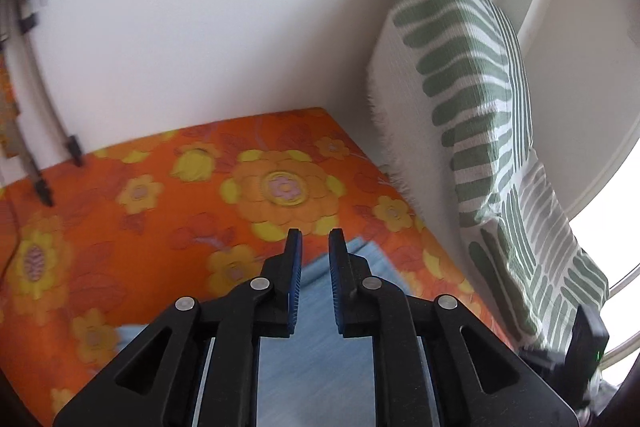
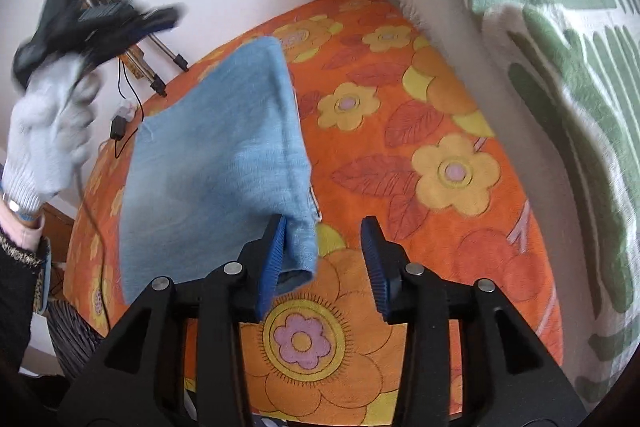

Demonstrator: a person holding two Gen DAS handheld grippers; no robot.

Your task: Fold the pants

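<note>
The light blue pants [image 2: 216, 155] lie folded on the orange flowered bedspread [image 2: 400, 107]. My right gripper [image 2: 326, 221] is open just above the bed. The near corner of the pants rests against its left pad [image 2: 276, 251] and hangs loose in the gap. My left gripper [image 1: 316, 233] hovers over the blue pants [image 1: 316, 367], its jaws a narrow gap apart with nothing between them. In the right wrist view the left gripper [image 2: 160, 17] appears blurred at the upper left, held by a grey-gloved hand [image 2: 52, 135], apart from the pants.
Green-and-white striped pillows [image 1: 472, 87] and a white fringed cushion [image 1: 396, 87] lean on the wall at the right of the bed. Tripod legs [image 2: 168, 55] and a black cable with a plug [image 2: 118, 127] sit at the far left edge. The white wall bounds the far side.
</note>
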